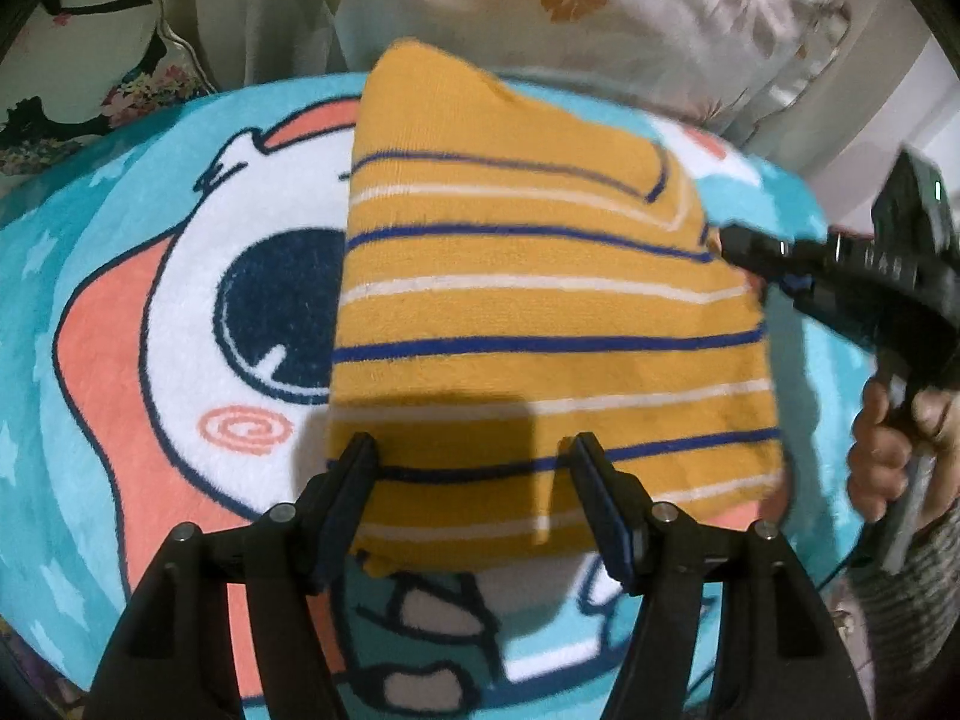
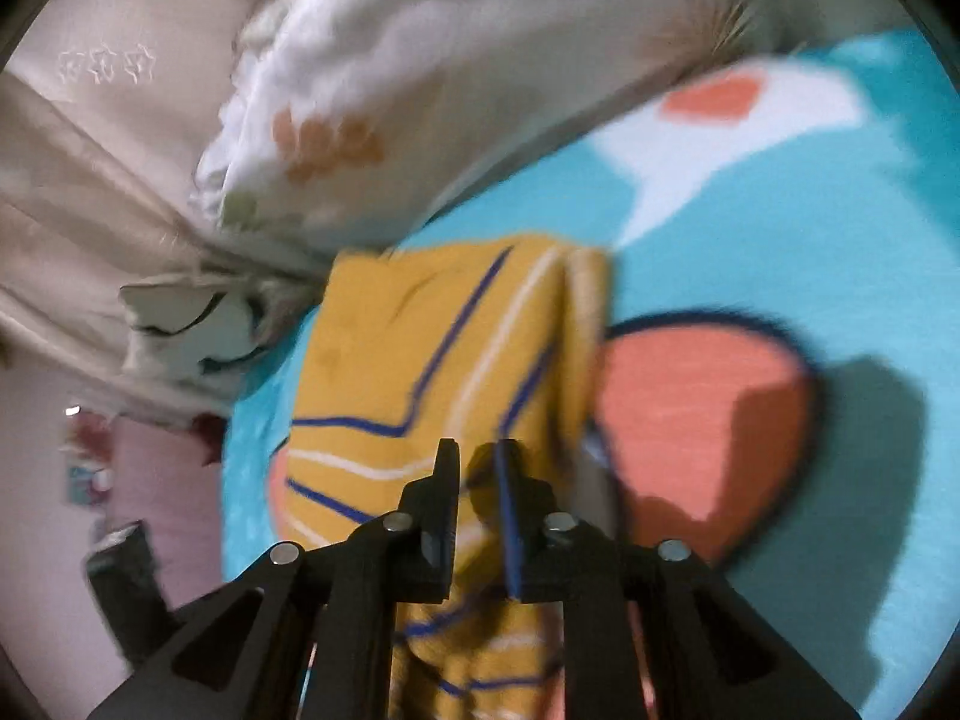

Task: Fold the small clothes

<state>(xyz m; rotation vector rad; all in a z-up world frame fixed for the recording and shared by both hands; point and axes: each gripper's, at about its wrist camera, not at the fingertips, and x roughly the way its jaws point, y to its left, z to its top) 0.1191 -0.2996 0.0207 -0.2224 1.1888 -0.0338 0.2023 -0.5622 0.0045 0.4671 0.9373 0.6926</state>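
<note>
Two grippers work the mustard-yellow knit garment with blue and white stripes (image 1: 540,324) lying folded on the turquoise cartoon-print blanket (image 1: 120,312): left gripper (image 1: 474,450) spread wide over its near edge, right gripper (image 2: 477,462) narrowed at its side edge, pinch unclear, risking a dragged, undone fold.

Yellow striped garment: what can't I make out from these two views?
- Yellow striped garment, left wrist view: near edge hidden behind the left hand-held gripper.
- Right wrist view: motion blur; cannot tell whether the right hand-held gripper pinches cloth.
- Garment type: unclear, folded.

We see a fuzzy knit striped garment (image 1: 540,312), plush pile rug (image 1: 150,360), matt black plastic hand-held gripper (image 1: 474,450), smooth sheeny pillow (image 1: 660,30) upper right.
</note>
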